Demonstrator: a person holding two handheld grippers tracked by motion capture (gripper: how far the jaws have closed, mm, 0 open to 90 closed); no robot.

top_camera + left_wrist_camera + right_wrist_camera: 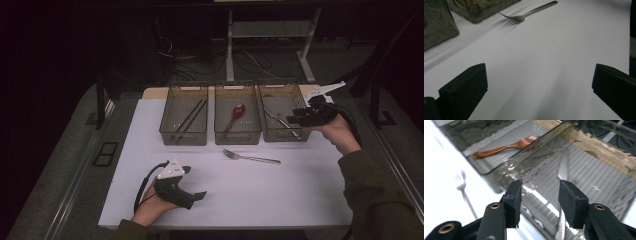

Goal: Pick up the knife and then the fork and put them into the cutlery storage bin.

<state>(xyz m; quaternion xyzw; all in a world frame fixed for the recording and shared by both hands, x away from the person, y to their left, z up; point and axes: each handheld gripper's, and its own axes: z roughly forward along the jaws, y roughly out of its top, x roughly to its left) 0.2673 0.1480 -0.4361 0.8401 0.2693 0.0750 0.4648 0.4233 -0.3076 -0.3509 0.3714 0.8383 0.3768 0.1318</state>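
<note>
Claws of the right gripper (539, 195) stand apart over the right bin (300, 95), so the knife (563, 170) lies free inside.

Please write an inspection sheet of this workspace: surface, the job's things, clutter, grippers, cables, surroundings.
Surface: white table, mostly bare.
Job's things: three clear bins in a row; left bin holds dark chopsticks, middle bin a wooden spoon, right bin a metal utensil; fork lies on the table.
Clutter: nothing seen.
Grippers: left gripper open, low over the table; right gripper open above the right bin, holding nothing.
Cables: loose cables on the floor behind.
Surroundings: dark, white table legs.
</note>
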